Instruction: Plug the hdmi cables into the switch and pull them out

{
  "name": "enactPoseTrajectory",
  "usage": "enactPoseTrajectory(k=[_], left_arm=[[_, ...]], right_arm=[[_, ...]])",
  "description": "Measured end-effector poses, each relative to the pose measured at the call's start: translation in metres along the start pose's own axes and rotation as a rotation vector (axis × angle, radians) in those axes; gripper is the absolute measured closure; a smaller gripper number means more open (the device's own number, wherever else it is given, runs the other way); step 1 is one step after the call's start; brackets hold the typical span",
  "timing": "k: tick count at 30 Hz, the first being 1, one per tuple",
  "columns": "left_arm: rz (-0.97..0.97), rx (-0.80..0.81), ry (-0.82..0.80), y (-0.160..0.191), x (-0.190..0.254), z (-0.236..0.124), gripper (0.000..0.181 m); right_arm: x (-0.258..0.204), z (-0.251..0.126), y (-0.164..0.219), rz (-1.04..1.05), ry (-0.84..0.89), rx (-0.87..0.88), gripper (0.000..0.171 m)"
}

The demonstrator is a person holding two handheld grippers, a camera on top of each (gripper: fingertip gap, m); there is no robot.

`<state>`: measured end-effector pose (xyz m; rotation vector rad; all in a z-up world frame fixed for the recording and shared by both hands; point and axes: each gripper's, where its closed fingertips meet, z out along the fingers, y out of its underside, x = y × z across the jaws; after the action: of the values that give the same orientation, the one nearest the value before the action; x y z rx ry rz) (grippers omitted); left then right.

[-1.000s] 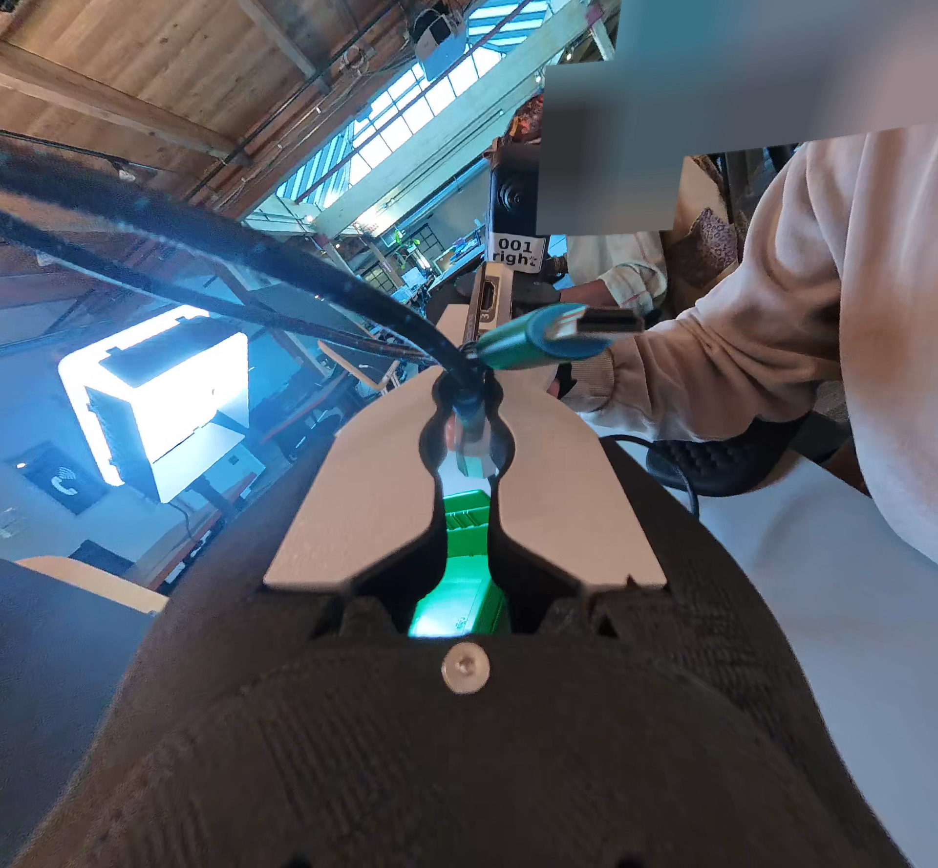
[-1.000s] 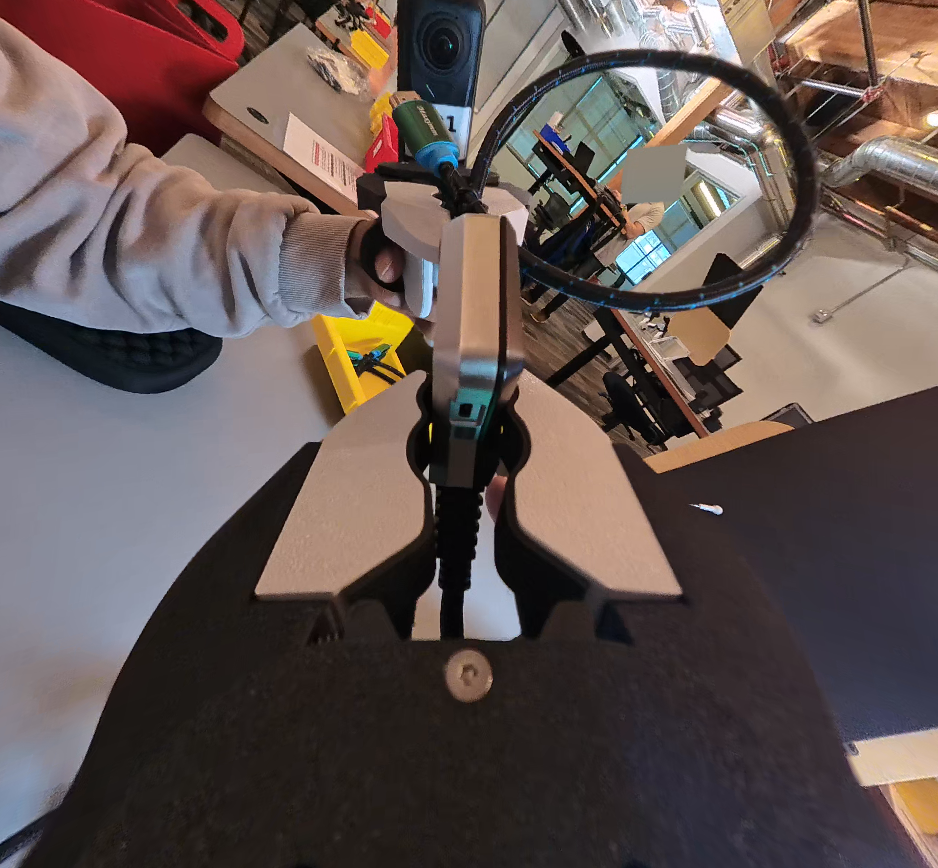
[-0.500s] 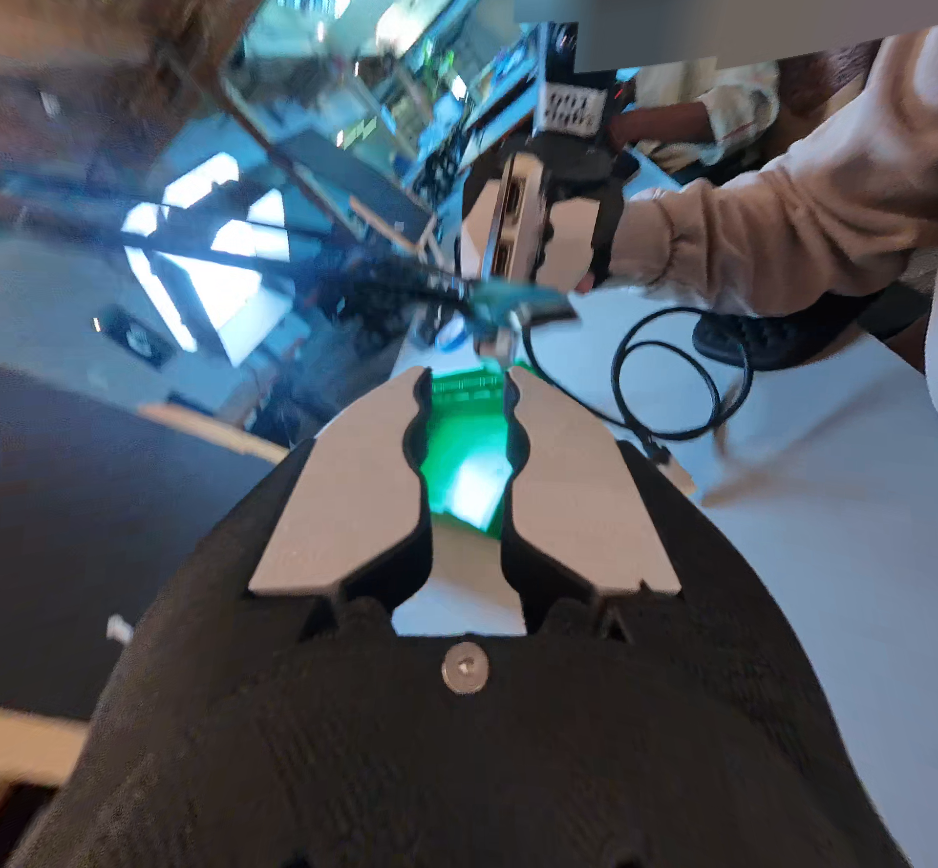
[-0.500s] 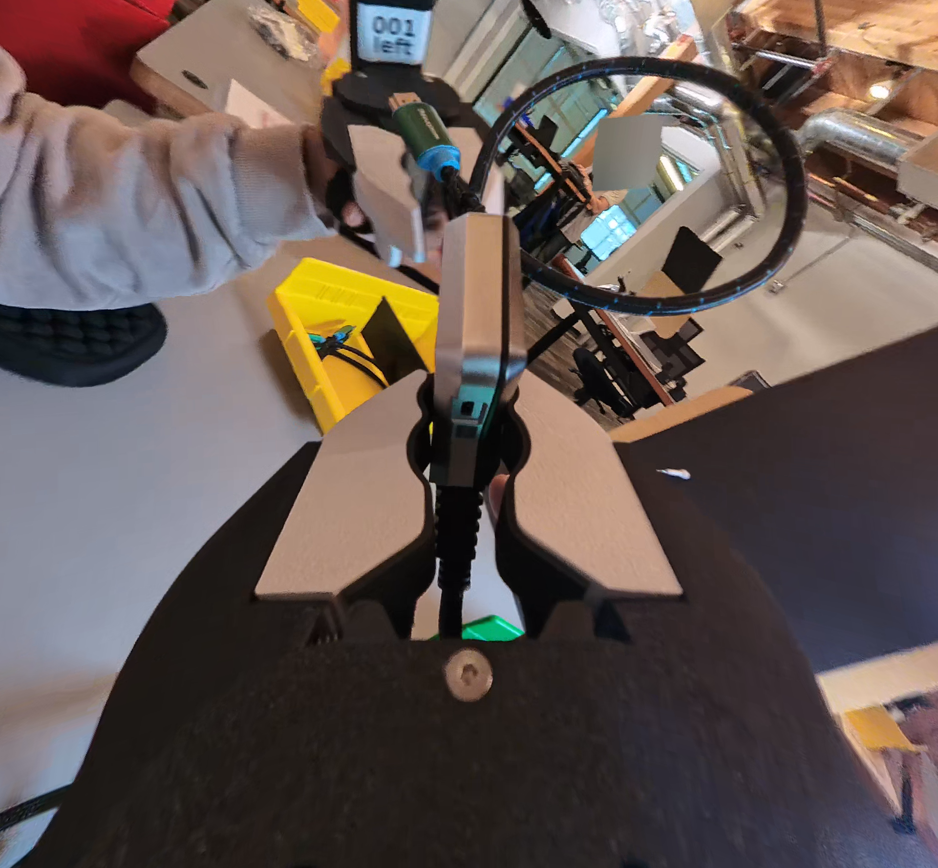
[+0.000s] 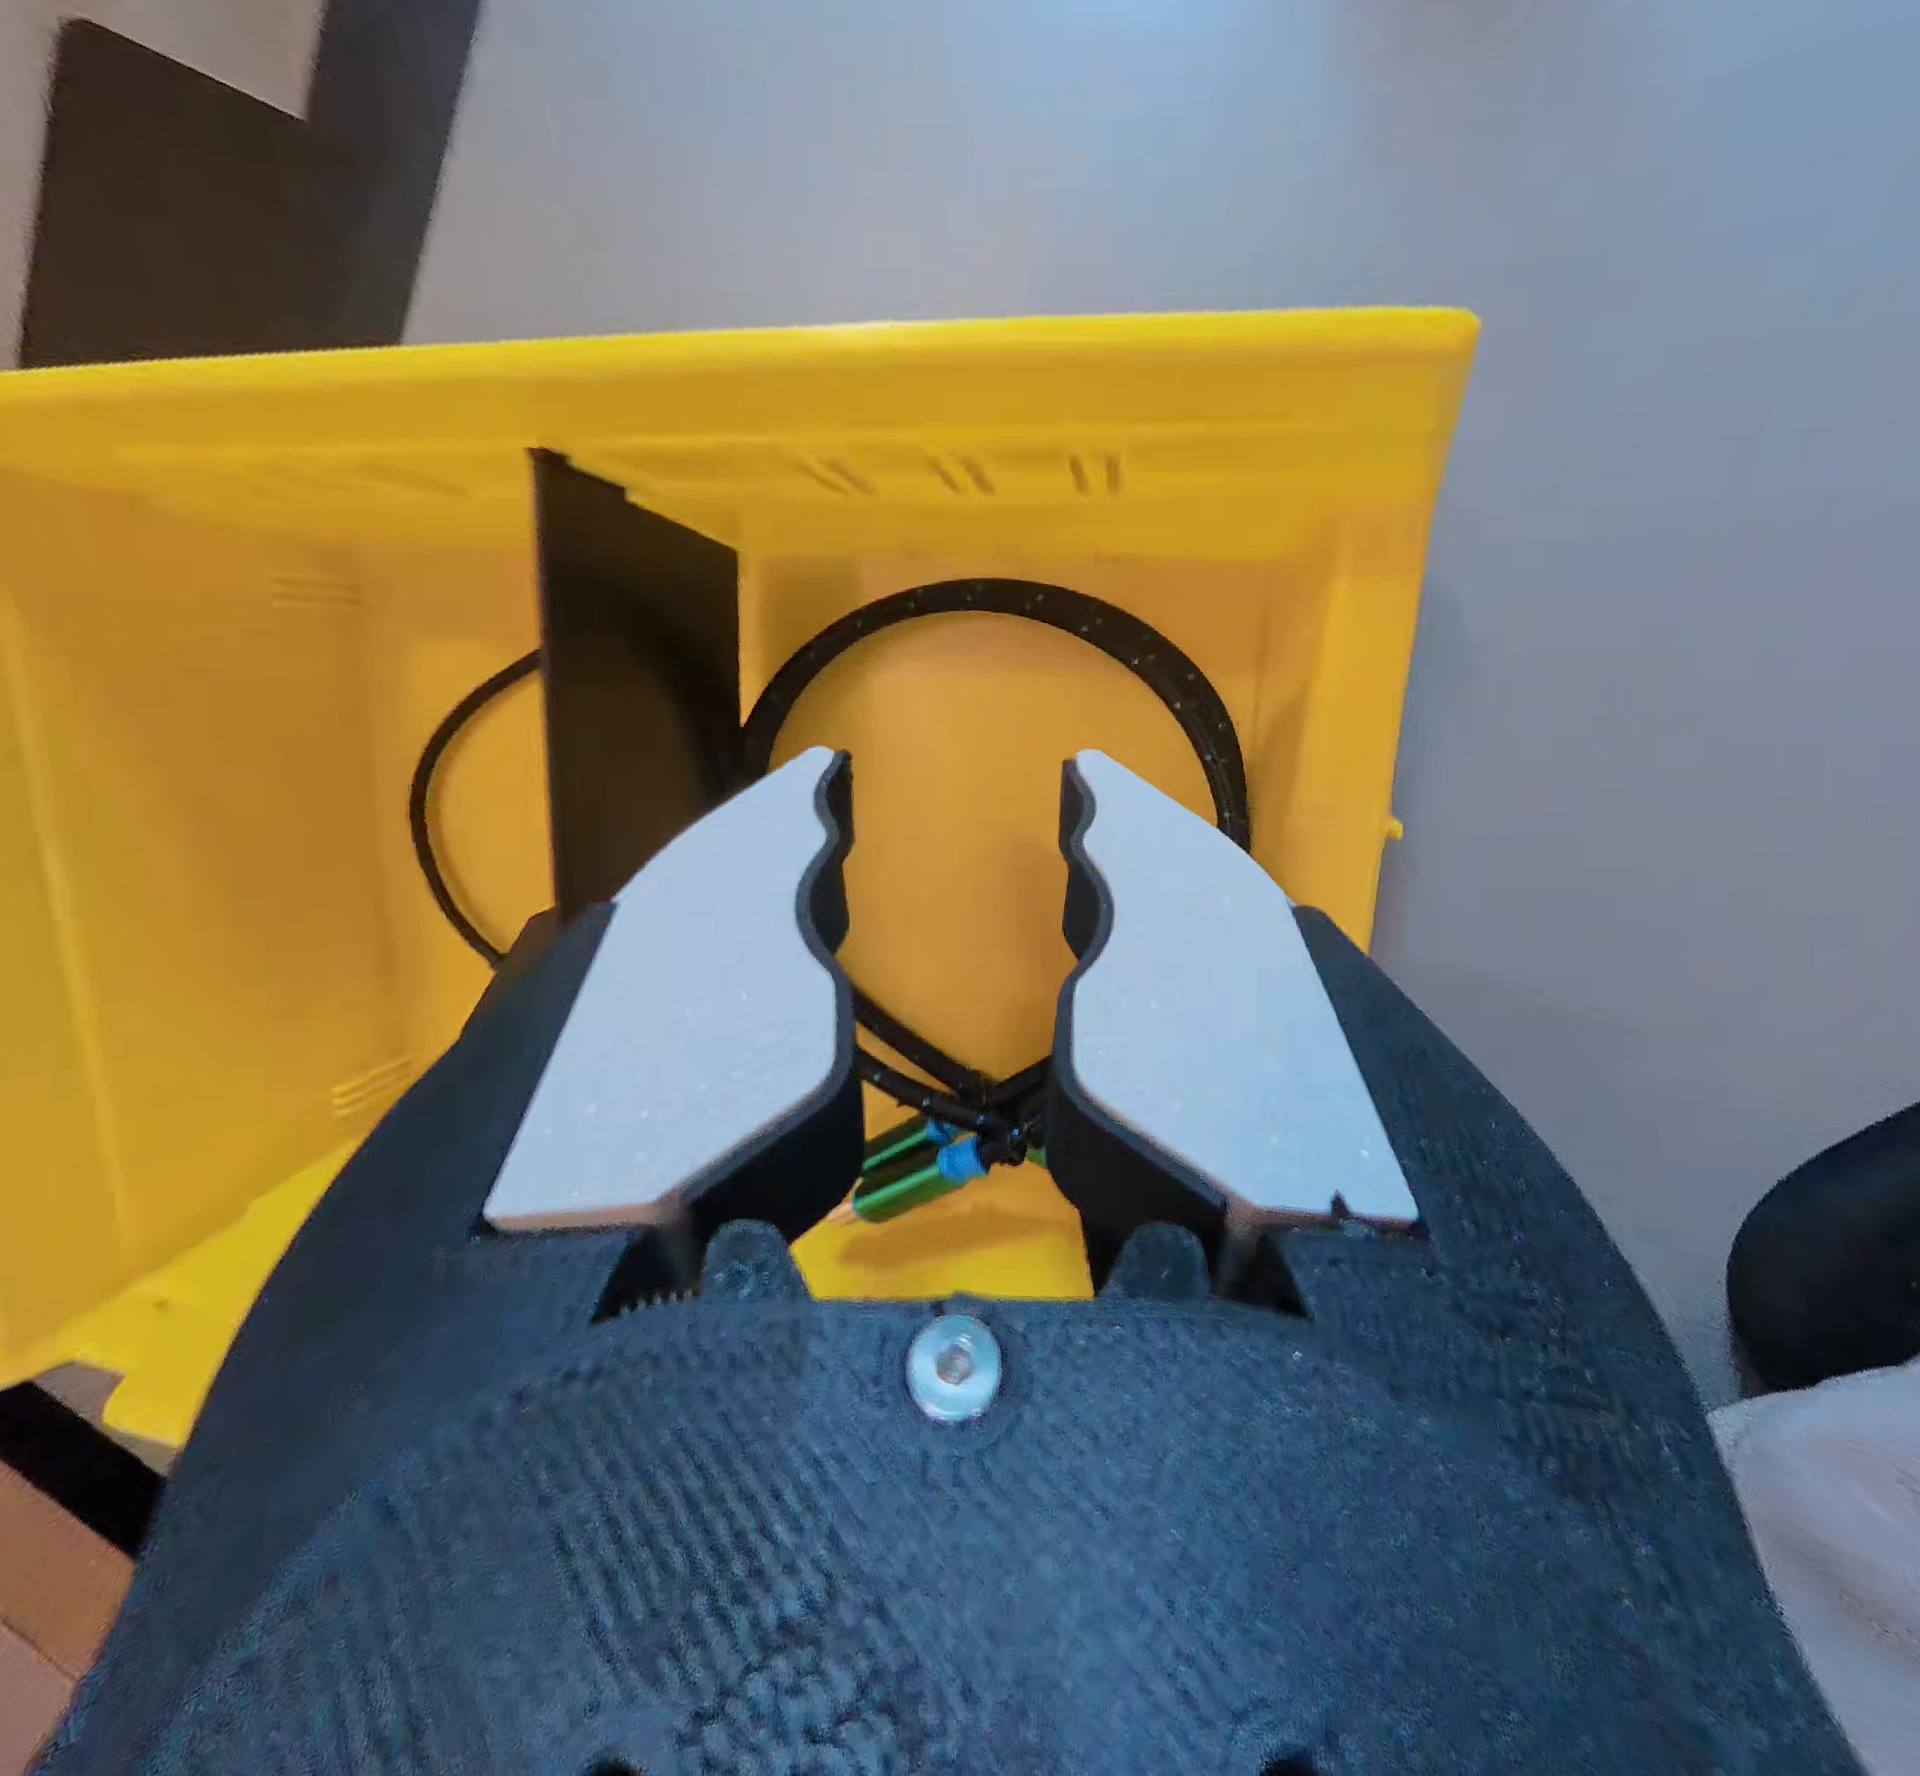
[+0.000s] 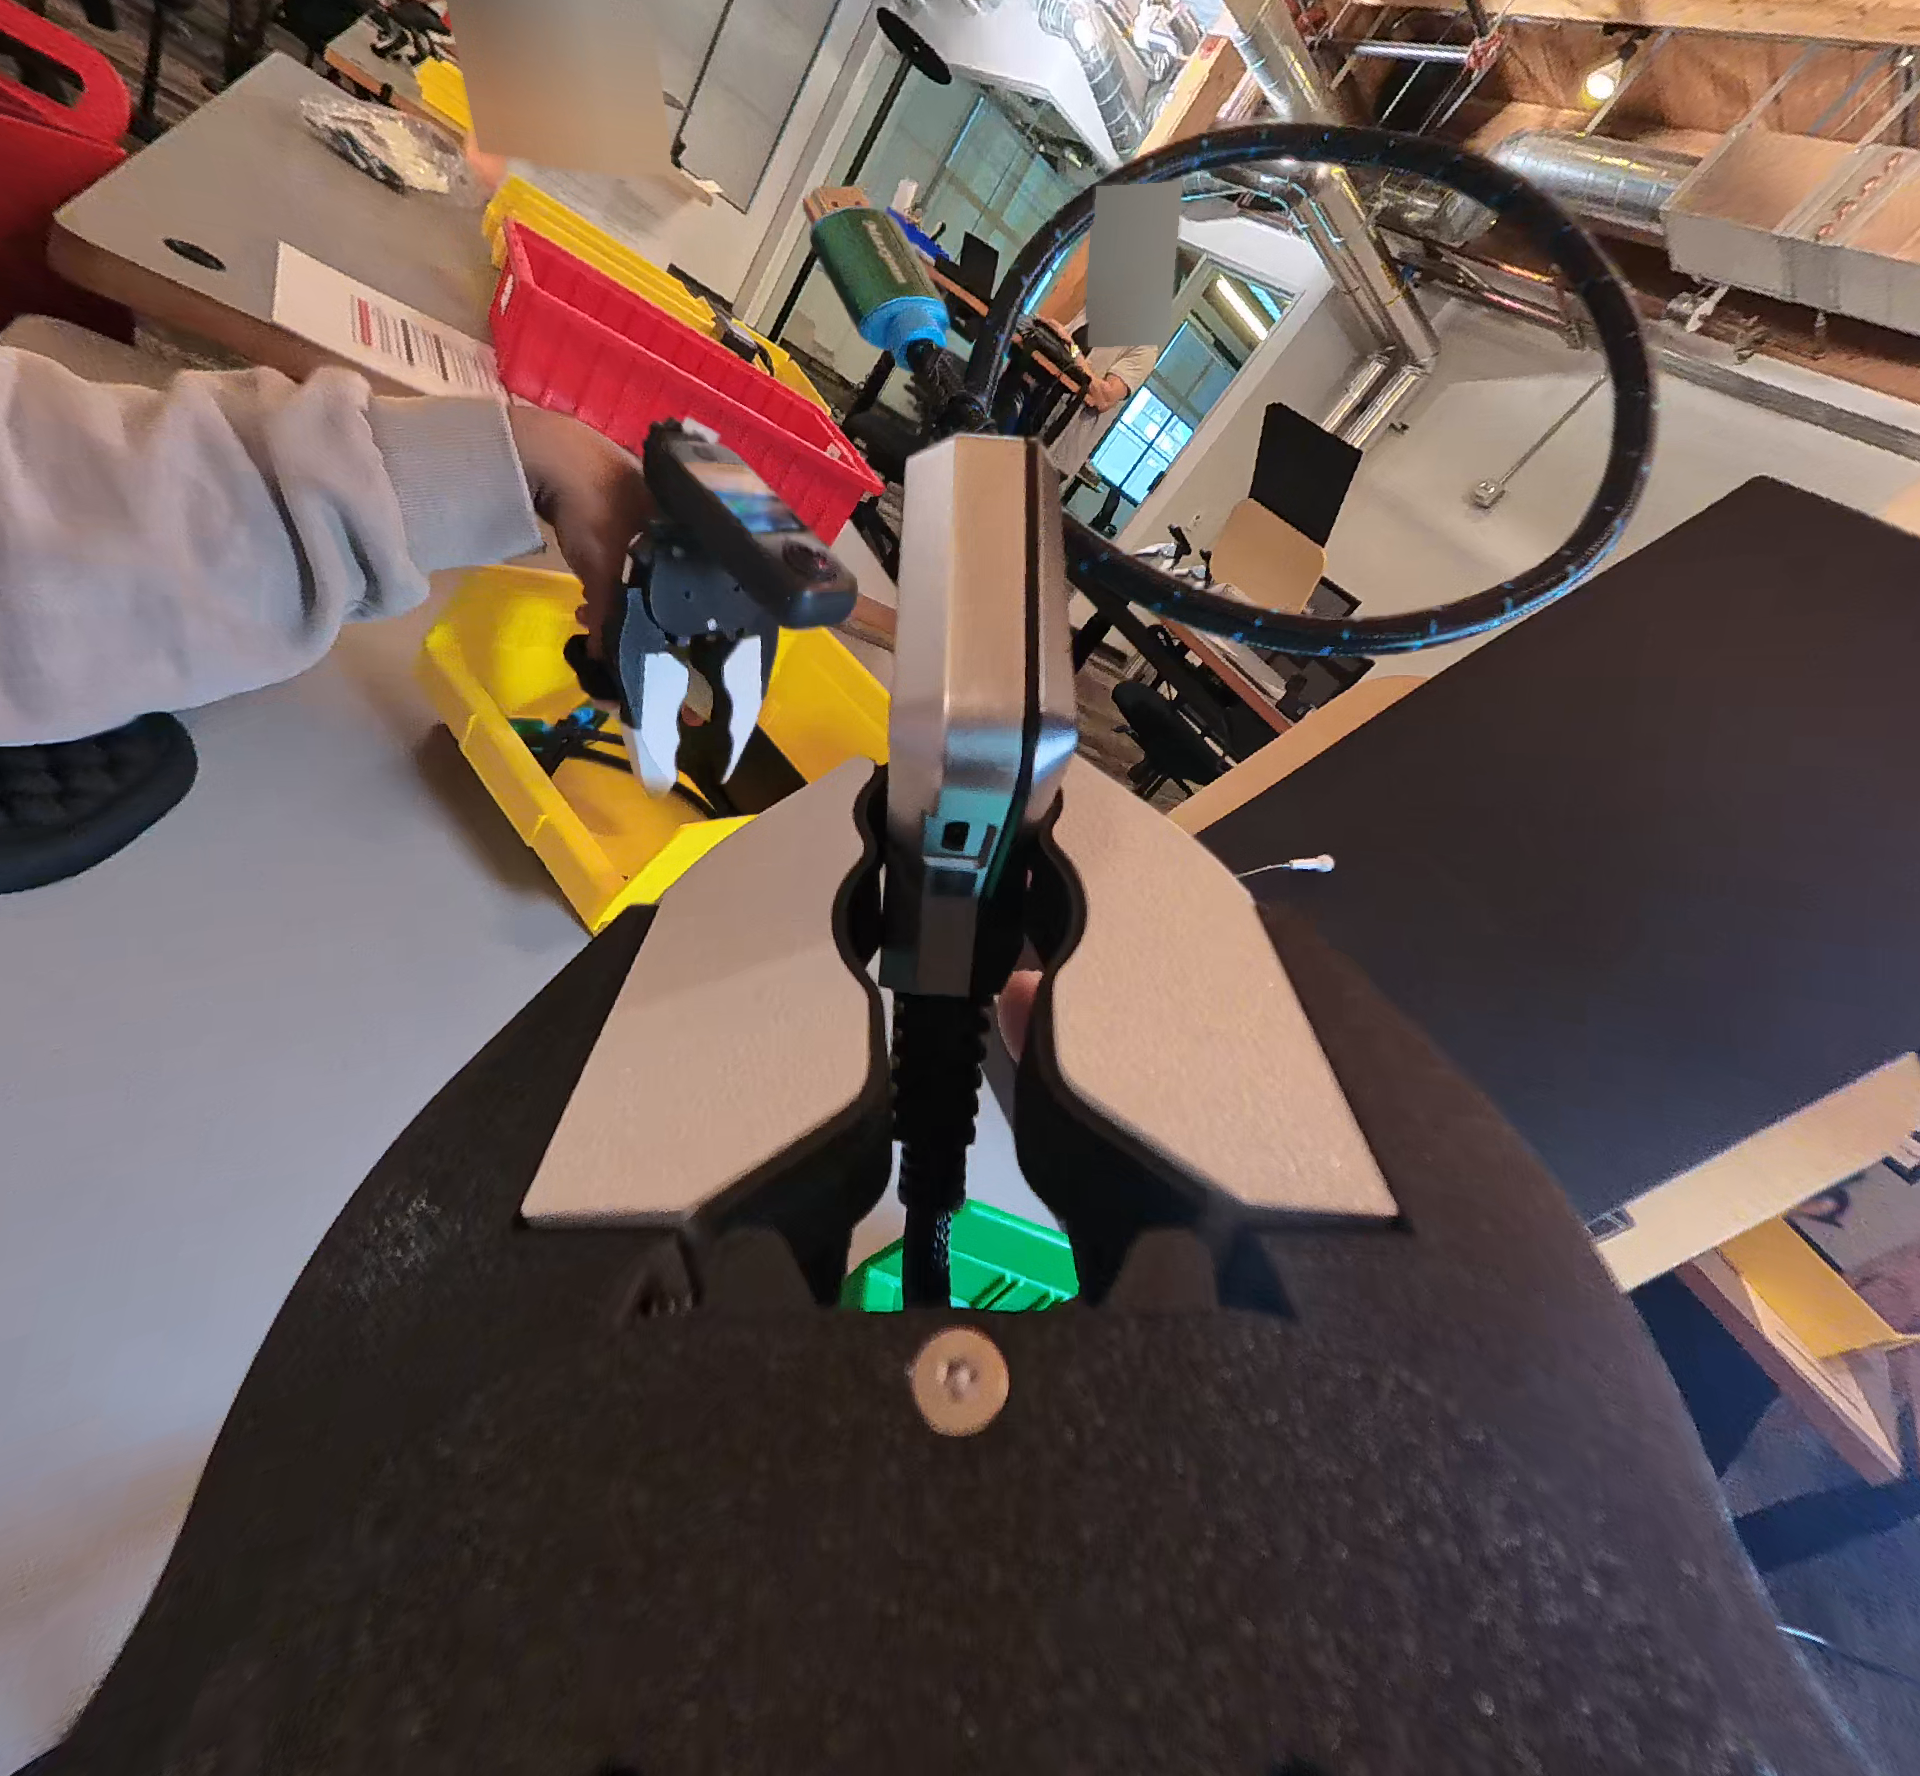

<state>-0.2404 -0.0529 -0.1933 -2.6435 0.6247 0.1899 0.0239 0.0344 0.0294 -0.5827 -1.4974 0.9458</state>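
My right gripper [image 6: 961, 791] is shut on the silver switch [image 6: 971, 646] and holds it upright above the table. A black braided HDMI cable [image 6: 1558, 292] loops up from behind the switch, and its green plug [image 6: 878, 277] hangs free in the air above it. The switch's own black lead [image 6: 935, 1155] hangs down between my fingers. My left gripper [image 5: 951, 770] is open and empty, pointing down into a yellow bin [image 5: 727, 376]. In the bin lies a coiled black cable [image 5: 997, 599] with green plugs [image 5: 904, 1186]. In the right wrist view the left gripper [image 6: 691, 760] hovers over the bin [image 6: 499, 656].
A black divider [image 5: 634, 687] stands in the yellow bin. A red bin [image 6: 665, 376] sits behind it, a green bin [image 6: 977, 1269] below my right gripper. A black board [image 6: 1558, 843] lies to the right. A black wrist pad [image 6: 83, 812] sits at the left on the grey table [image 6: 260, 999]. My hands' fingertips stand some 35 cm from each other.
My left gripper has let go of the cable near its green plug, swung down over the yellow bin and opened. My right gripper still holds the switch.
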Motion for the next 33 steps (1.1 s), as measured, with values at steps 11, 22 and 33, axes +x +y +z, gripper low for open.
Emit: enactPoseTrajectory(k=[11, 22, 33], left_arm=[[-0.324, -0.070, 0.218, -0.012, 0.024, 0.053, 0.142], [-0.153, -0.107, 0.216, -0.004, 0.030, 0.038, 0.160], [-0.008, 0.209, -0.081, -0.018, 0.006, -0.080, 0.166]], right_arm=[[0.004, 0.001, 0.008, 0.009, 0.010, -0.044, 0.148], [0.008, 0.000, 0.011, 0.012, 0.022, -0.060, 0.148], [0.010, -0.001, 0.011, 0.020, 0.029, -0.053, 0.148]])
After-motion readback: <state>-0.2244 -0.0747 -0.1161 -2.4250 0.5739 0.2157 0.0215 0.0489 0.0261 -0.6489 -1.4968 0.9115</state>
